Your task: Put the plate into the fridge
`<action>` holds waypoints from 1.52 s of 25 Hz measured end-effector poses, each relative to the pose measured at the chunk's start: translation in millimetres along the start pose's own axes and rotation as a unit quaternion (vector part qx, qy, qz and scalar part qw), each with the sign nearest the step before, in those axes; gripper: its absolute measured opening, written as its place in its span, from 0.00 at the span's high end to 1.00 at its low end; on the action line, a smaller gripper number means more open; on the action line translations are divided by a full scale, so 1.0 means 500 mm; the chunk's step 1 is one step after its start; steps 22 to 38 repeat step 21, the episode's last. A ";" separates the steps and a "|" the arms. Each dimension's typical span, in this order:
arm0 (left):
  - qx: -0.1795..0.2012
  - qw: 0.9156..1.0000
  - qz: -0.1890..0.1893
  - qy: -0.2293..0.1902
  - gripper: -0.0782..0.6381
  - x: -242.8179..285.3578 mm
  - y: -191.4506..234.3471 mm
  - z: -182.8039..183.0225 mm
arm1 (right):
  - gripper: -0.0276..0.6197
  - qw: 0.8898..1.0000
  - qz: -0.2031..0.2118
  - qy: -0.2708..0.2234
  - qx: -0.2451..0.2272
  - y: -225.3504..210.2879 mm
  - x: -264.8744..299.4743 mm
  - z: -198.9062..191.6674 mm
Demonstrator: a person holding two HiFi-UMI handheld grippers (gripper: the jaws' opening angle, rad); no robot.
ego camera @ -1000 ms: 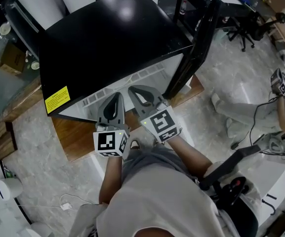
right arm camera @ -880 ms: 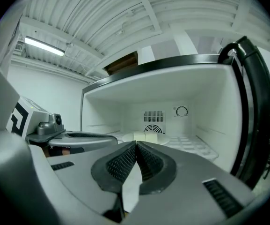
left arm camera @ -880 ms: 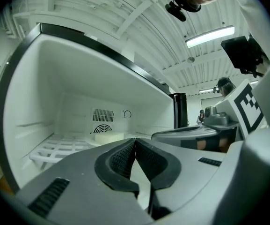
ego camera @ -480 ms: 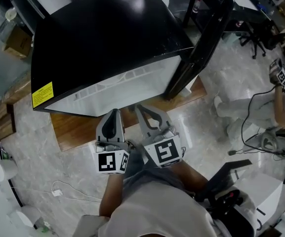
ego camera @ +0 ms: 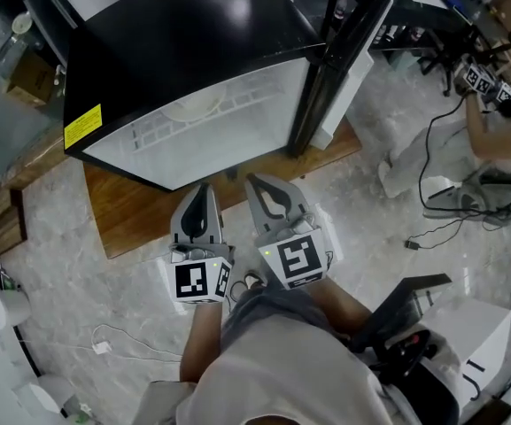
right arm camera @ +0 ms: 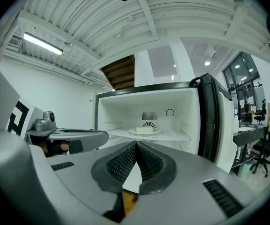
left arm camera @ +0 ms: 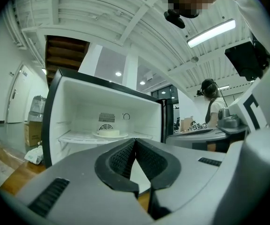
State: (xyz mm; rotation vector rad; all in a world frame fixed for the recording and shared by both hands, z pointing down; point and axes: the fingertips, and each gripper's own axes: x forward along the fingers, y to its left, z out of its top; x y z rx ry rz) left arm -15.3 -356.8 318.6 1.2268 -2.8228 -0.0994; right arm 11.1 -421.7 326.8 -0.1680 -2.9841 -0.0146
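Note:
A white plate (ego camera: pixel 191 107) with a pale block on it rests on the wire shelf inside the black fridge (ego camera: pixel 184 34), whose door (ego camera: pixel 329 69) stands open at the right. The plate (left arm camera: pixel 109 133) shows on the shelf in the left gripper view, and the plate (right arm camera: pixel 144 131) shows there too in the right gripper view. My left gripper (ego camera: pixel 205 188) and right gripper (ego camera: pixel 253 181) hover side by side in front of the opening, apart from the fridge. Both point level at it, shut and with nothing between the jaws.
The fridge stands on a wooden platform (ego camera: pixel 135 215) on a marble floor. Another person (ego camera: pixel 485 122) holding marker cubes is at the far right, with cables (ego camera: pixel 432 228) on the floor nearby. A black chair base (ego camera: pixel 406 326) sits at my lower right.
Both grippers have drawn back from the fridge's opening, from its front edge to over the wooden platform. The plate stays on the shelf.

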 end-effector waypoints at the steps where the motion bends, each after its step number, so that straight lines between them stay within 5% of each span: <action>1: 0.000 1.000 -0.001 -0.001 0.86 -0.024 -0.006 0.011 | 0.93 1.000 -0.001 -0.004 -0.004 0.015 -0.021 0.011; 11: -0.003 1.000 -0.014 -0.013 0.86 -0.183 -0.137 0.099 | 0.93 1.000 -0.011 -0.005 0.005 0.069 -0.229 0.098; 21: -0.006 1.000 -0.026 -0.014 0.86 -0.336 -0.228 0.105 | 0.93 1.000 -0.009 -0.008 0.000 0.148 -0.390 0.099; 38: -0.006 1.000 -0.026 -0.014 0.86 -0.336 -0.228 0.105 | 0.93 1.000 -0.009 -0.008 0.000 0.148 -0.390 0.099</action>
